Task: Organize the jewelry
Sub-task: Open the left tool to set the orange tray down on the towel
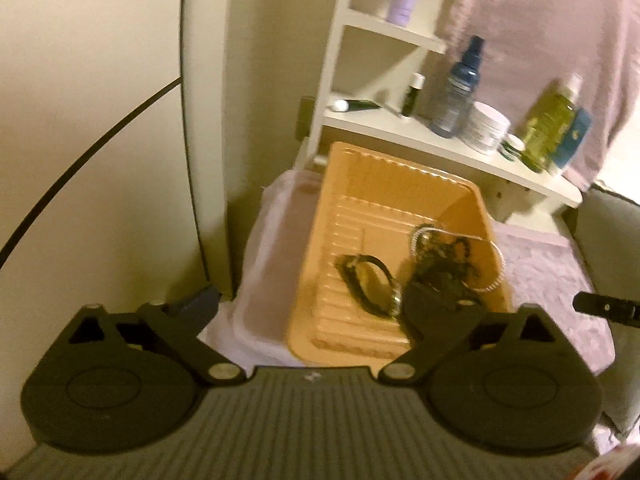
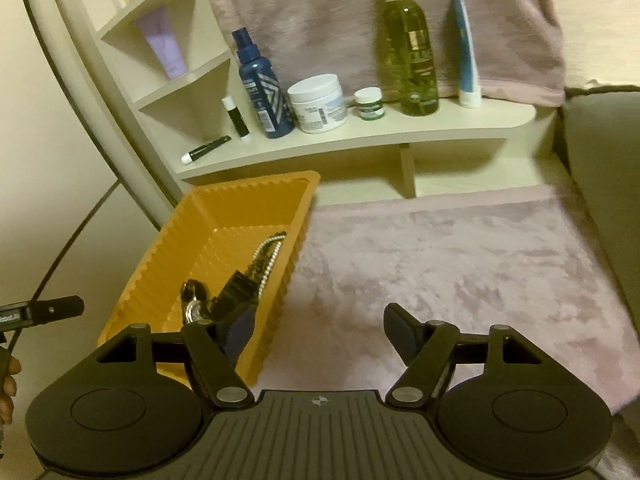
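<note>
1. Cord (image 1: pixel 80 160): thin, black, running in a curve down the pale cream wall at far left.

2. Left claw (image 1: pixel 316 300): matte black plastic, ribbed grey deck, two round discs at the base. Fingers spread wide, released, nothing between them. It hangs above the near end of the tray.

3. Tray (image 2: pixel 168 232): orange moulded plastic, rectangular, with fluted walls, a scalloped rim and a ridged floor. It sits on the worktop at the left, its far end just under the lower shelf.

4. Jewelry, all lying inside the tray at its near end:
 a. Wristwatch (image 1: pixel 370 286): dark strap looped in an oval, metal case; the blur hides finer detail.
 b. Dark beaded piece (image 1: pixel 444 268): black, knobbly, heaped just right of the watch.
 c. Silver chain (image 2: pixel 266 258): bright, fine-beaded, looped along the right wall of the tray.

5. Right claw (image 2: pixel 316 332): same black build. Fingers apart, released, empty; its left finger overlaps the tray in view, its right finger hangs above the cloth.

6. Cloth (image 2: pixel 460 264): pale pink, plush, mottled nap, spread over the worktop to the right of the tray.

7. Shelf unit (image 2: pixel 360 140): cream painted board, curved front edge, with small corner tiers at left. It carries a blue spray bottle (image 2: pixel 262 92), a squat white jar (image 2: pixel 318 102), a tall clear bottle of yellow-green liquid (image 2: pixel 412 60) and a blue-and-white tube (image 2: pixel 466 52) standing on its cap.
</note>
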### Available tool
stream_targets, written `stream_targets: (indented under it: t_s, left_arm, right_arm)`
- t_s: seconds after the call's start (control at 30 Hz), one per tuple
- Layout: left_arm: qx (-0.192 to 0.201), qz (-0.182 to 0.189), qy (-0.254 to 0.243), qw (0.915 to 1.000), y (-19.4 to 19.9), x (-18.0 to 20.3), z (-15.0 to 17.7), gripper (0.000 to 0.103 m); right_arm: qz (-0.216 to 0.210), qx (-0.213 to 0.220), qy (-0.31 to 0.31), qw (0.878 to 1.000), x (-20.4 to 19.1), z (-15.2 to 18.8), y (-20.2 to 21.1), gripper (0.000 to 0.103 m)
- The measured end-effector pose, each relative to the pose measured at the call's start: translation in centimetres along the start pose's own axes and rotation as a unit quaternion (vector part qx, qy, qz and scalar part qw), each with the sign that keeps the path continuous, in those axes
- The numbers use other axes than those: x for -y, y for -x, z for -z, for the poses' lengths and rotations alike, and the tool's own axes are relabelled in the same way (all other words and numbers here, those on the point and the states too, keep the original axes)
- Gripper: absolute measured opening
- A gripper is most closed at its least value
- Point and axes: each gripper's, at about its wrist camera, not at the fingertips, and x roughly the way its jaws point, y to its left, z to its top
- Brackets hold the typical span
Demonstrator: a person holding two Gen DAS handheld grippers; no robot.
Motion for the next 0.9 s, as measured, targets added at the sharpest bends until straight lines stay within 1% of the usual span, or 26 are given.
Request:
stream_targets:
  t_s: [0.17,0.3,0.4,0.53,0.67,0.9]
  left_arm:
    - [0.007,0.009,-0.015,0.9998,1.3,2.1,1.5,0.103]
    - [0.011,0.019,-0.011,0.9997,2.5,3.3,2.5,0.103]
    - [0.007,0.011,-0.016,0.9998,3.3,4.3,3.0,0.103]
    - [0.002,0.011,-0.023,0.9997,4.0,5.5,3.8,0.103]
    - [-0.002,0.010,-0.046,0.9989,4.6,7.1,4.6,0.103]
    - [-0.007,0.023,-0.074,0.9969,5.0,10.4,6.1,0.103]
  right_arm:
    - [0.008,-0.002,0.009,1.000,-0.6,0.8,1.8,0.074]
    - [0.018,-0.003,0.013,1.000,-1.2,1.4,3.3,0.075]
    - [0.020,-0.006,0.015,1.000,-1.6,2.0,4.3,0.075]
    - [0.026,-0.010,0.021,0.999,-1.8,2.9,5.2,0.075]
    - [0.040,-0.016,0.021,0.999,-1.2,3.7,5.9,0.075]
    - [0.069,-0.023,0.016,0.997,0.7,5.3,7.9,0.075]
